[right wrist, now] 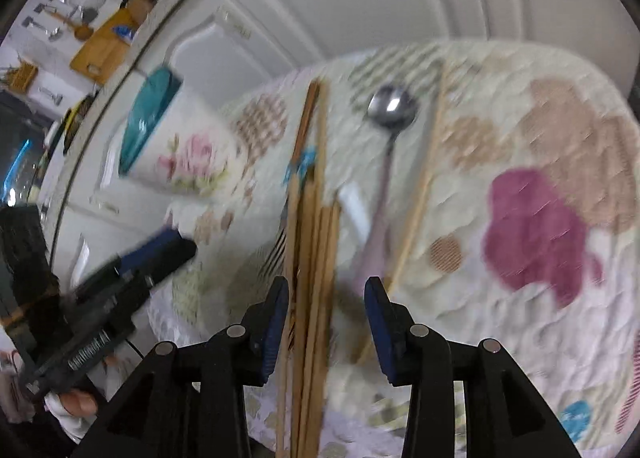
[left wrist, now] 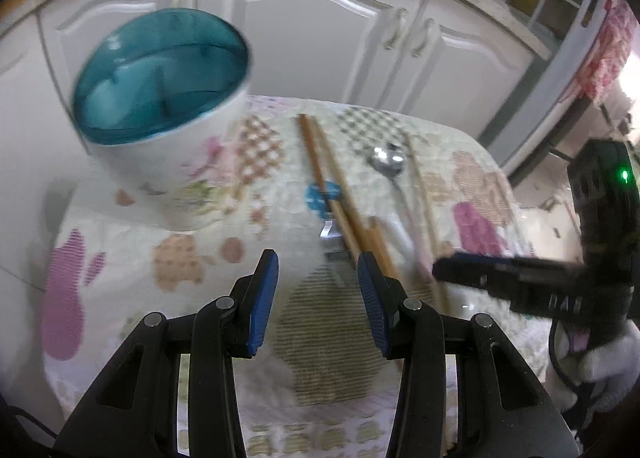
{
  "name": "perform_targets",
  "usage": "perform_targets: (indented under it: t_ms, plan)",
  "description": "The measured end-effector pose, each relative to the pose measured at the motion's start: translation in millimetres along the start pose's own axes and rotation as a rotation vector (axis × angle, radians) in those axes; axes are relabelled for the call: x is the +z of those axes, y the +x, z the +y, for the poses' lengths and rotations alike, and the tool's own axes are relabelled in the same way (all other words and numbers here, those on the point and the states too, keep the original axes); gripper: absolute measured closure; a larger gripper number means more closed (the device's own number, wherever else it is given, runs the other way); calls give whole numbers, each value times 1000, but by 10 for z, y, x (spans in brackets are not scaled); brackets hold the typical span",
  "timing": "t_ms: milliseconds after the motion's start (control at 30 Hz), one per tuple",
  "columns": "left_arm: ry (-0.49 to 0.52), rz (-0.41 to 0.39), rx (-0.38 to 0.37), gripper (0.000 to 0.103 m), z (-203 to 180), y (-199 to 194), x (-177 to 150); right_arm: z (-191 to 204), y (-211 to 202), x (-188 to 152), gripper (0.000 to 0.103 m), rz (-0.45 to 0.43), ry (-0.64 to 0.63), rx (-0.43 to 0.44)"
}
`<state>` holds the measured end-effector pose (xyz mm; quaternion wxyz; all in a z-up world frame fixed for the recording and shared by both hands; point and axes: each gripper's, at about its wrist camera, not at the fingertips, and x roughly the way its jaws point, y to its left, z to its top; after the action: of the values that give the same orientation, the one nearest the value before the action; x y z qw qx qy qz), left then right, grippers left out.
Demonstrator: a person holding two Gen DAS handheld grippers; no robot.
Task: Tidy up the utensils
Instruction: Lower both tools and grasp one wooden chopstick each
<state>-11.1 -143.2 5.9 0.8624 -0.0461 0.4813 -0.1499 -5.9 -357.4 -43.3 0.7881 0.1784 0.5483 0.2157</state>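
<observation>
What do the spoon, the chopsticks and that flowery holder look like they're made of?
Spoon: likely polished metal; its bowl is silvery with a bright glint. Chopsticks: probably wood or bamboo, matte brown. Holder: glossy white with printed flowers, ceramic or plastic, cannot tell; its teal insert looks like translucent plastic.

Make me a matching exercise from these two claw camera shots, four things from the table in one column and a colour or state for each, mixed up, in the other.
Things:
1. holder
2. spoon
3. chopsticks
4. left claw

Colours or states:
A. brown wood, lying in a bundle on the tablecloth
B. open, nothing between its blue pads
C. white with a pink flower, teal inside
D. shiny metal bowl facing up

Pairs: 1-C, 2-D, 3-A, 4-B
</observation>
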Motion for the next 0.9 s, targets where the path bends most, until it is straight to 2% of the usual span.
perform_targets:
  t_ms: [67,133,233,433,600,700,833,900]
  plan:
    - [-2,31,-39,63,-44,105,39,-43,-77,62,65,-17,0,-21]
    - [-1,50,-52,66,-78,201,60,-61,-104,105,65,-24,-18,-61]
    - [2,83,-65,70,-125,348,95,-112,-116,177,65,-34,-12,-65]
    - [-6,136,-51,84,-138,614,144,-201,-38,374,65,-57,-19,-134]
    - [-14,153,-55,90,-104,719,195,-345,90,661,65,-61,9,-168]
    - [3,169,-48,91,-124,771,213,-417,163,869,68,-64,29,-193]
    - [-4,184,-48,91,-137,826,248,-504,315,1089,79,-55,43,-241]
    - [3,185,-44,92,-152,838,261,-534,390,1168,81,-52,44,-245]
